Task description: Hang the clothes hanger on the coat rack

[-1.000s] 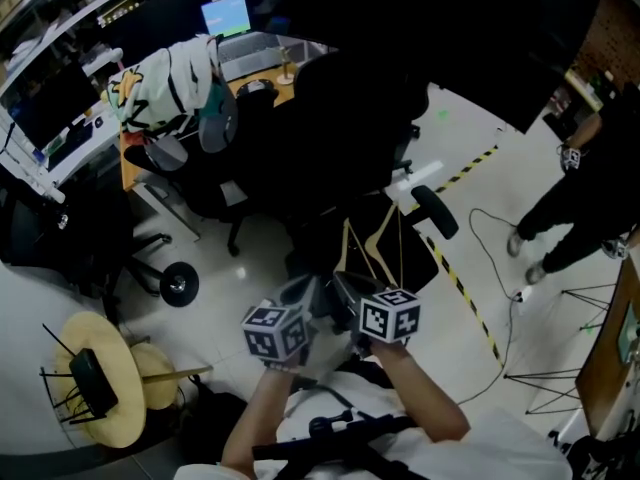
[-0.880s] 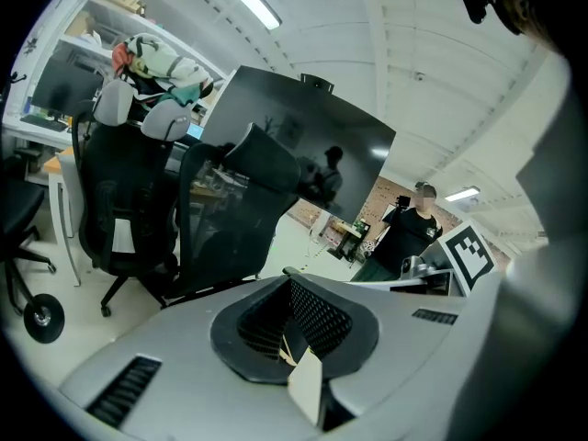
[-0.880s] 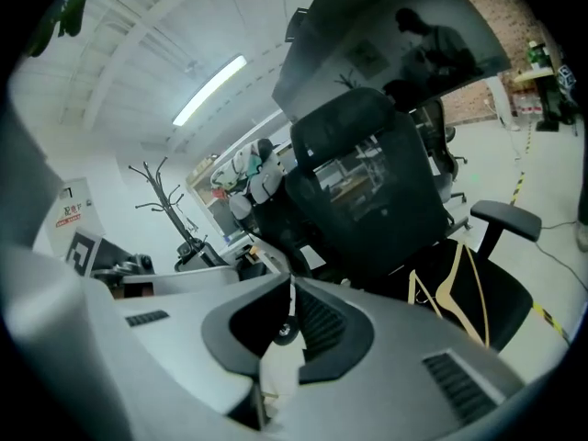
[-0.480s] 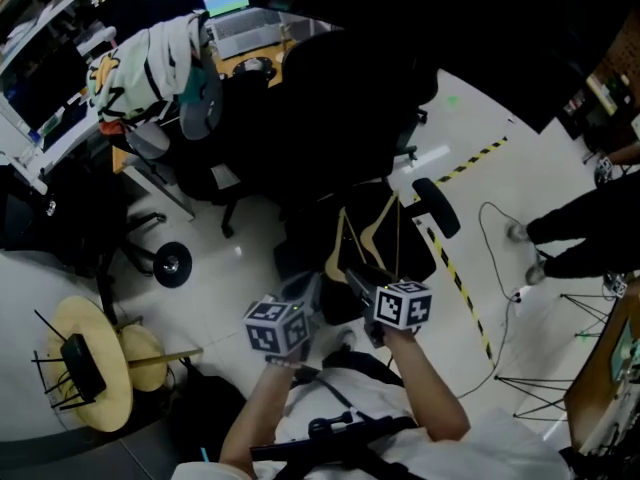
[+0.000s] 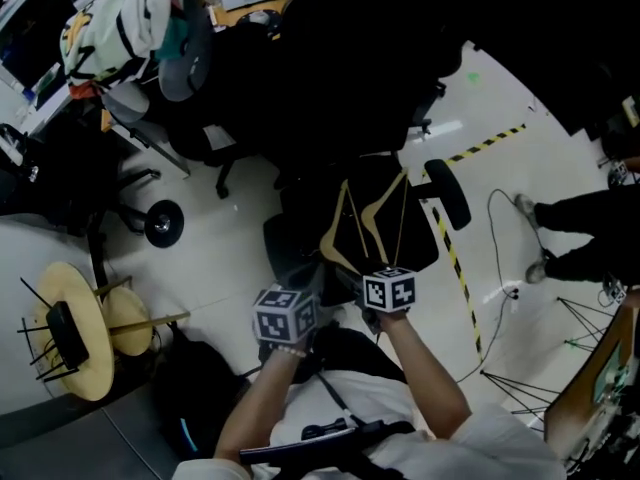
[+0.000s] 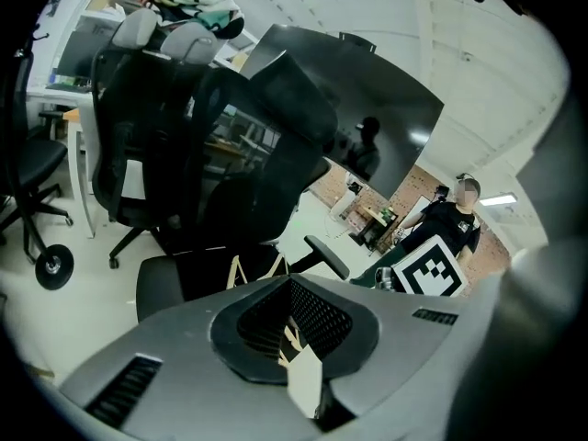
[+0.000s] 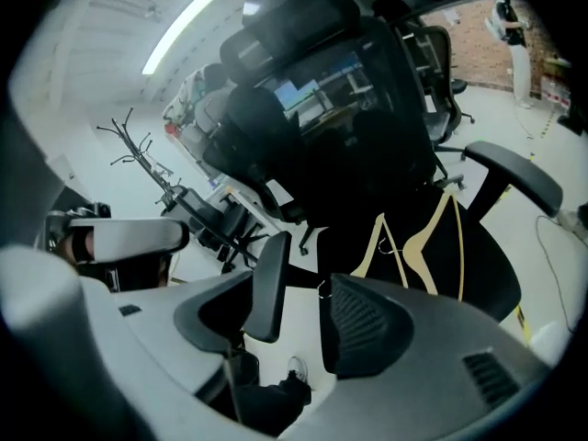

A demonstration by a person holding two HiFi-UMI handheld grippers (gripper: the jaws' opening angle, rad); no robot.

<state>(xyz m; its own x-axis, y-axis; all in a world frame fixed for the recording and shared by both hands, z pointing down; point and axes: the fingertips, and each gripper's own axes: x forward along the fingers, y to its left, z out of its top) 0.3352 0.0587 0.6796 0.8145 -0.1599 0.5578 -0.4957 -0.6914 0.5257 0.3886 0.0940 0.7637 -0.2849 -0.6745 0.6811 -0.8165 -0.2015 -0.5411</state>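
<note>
Hangers (image 5: pixel 383 205), two by my count, pale wood, lie side by side on the black seat of one chair (image 5: pixel 425 243). They sit at 12 o'clock from both grippers in the head view, and neither is lifted. Their thin wire hooks show in the right gripper view.

The left gripper (image 6: pixel 292 336) points at the seat from 7 o'clock. Its jaws are only slightly parted. Slivers of pale wood show in the narrow slot, but I can't tell whether the pads touch that wood.

The right gripper (image 7: pixel 303 310) sits at 6 o'clock of the seat, just beside the left one. Its jaws are well apart and grasp nothing, with bare floor showing in the gap. One small hook peeks in at the gap's top edge, and I can't say whether it touches the right jaw.

One coat rack (image 7: pixel 138 145), black with branching prongs, stands at 10 o'clock in the right gripper view. It is well apart from the seat and I see nothing hung on it.

Two strips of yellow-black tape (image 5: pixel 452 263) run on the floor off the chair's right side. One person (image 6: pixel 452 226) stands at 3 o'clock in the left gripper view.
</note>
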